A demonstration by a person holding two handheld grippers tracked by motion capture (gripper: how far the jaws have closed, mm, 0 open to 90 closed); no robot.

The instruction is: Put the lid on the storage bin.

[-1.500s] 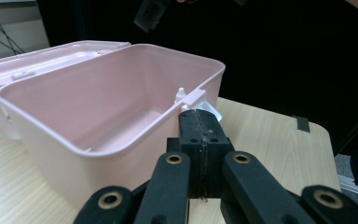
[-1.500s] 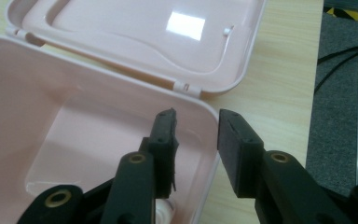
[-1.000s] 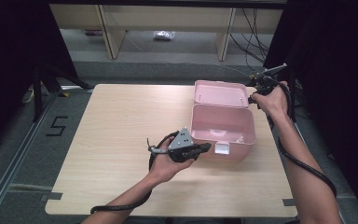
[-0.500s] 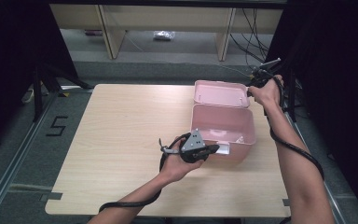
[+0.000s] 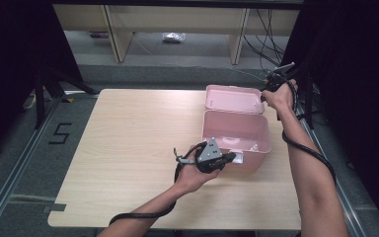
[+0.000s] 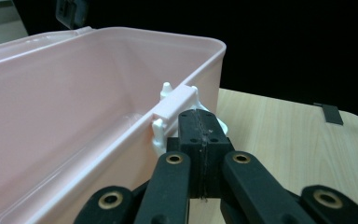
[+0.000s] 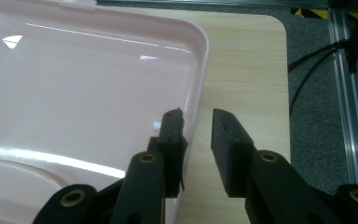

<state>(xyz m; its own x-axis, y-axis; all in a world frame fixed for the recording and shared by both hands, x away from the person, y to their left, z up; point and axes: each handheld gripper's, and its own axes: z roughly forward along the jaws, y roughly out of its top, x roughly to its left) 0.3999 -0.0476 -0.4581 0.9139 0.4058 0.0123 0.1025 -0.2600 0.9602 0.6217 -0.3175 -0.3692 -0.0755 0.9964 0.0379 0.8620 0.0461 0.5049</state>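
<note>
Left gripper (image 6: 200,140): fingers pressed fully together, nothing between them, tips butted against the white latch (image 6: 170,119) on the front wall of the pink box (image 5: 234,136). Box body lies just ahead of and beside these fingers, its open cavity beyond the latch.

Right gripper (image 7: 196,135): fingers part open and have just been opening a little. They straddle the side rim of the open lid (image 7: 74,79) — one finger over the lid's inner face, the other outside over the bare surface (image 7: 247,60). The pads don't look clamped on the rim.

Judgement: step in hand is closing the lid. To do it well, close the right fingers firmly on the rim before swinging, keep the left fingers braced on the front wall so the box does not slide, then clear them from the latch as the lid comes down.

In the high view the lid lies flat behind the box, hinged to it.
</note>
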